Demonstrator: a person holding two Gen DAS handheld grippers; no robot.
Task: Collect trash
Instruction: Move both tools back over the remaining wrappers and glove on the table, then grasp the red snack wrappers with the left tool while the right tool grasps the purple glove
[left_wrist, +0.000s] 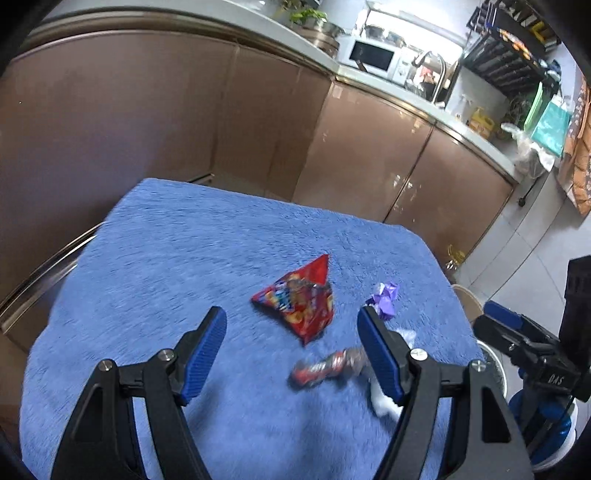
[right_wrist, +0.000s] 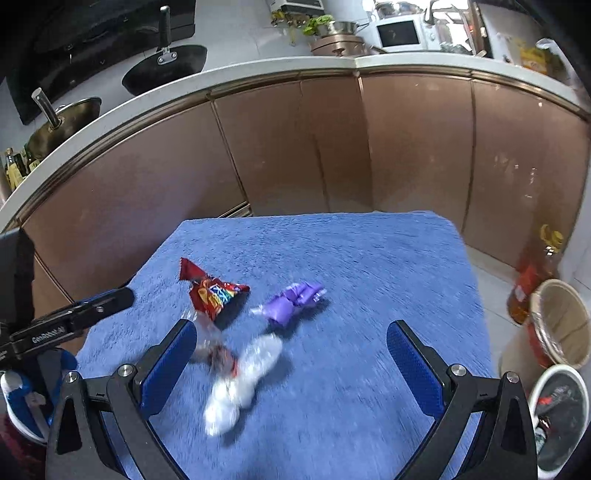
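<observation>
Four pieces of trash lie near the middle of a table covered by a blue fleece cloth (right_wrist: 369, 258). The red snack bag (left_wrist: 301, 306) is crumpled, with colourful print too blurred to read. Just beside it lies a purple wrapper (right_wrist: 293, 301), nearer the camera a small red-and-silver wrapper (left_wrist: 325, 365), and a crumpled white tissue (right_wrist: 240, 384) touching that wrapper.

The left gripper (left_wrist: 291, 328) hangs over the cloth with its blue-padded jaws wide and nothing between the pads; the small wrapper lies just under its right finger. The right gripper (right_wrist: 291, 343) also stands wide and empty above the tissue. Its side, seen from the left wrist, reads "DAS"; the left gripper's side, seen from the right wrist, reads "GenRobot.AI".

The cloth's far half is bare up to its edge, close to brown cabinet doors (right_wrist: 295, 147). Off the right edge on the floor stand a paper-lined bin (right_wrist: 561, 325) and a white bin (right_wrist: 557, 417) holding scraps.
</observation>
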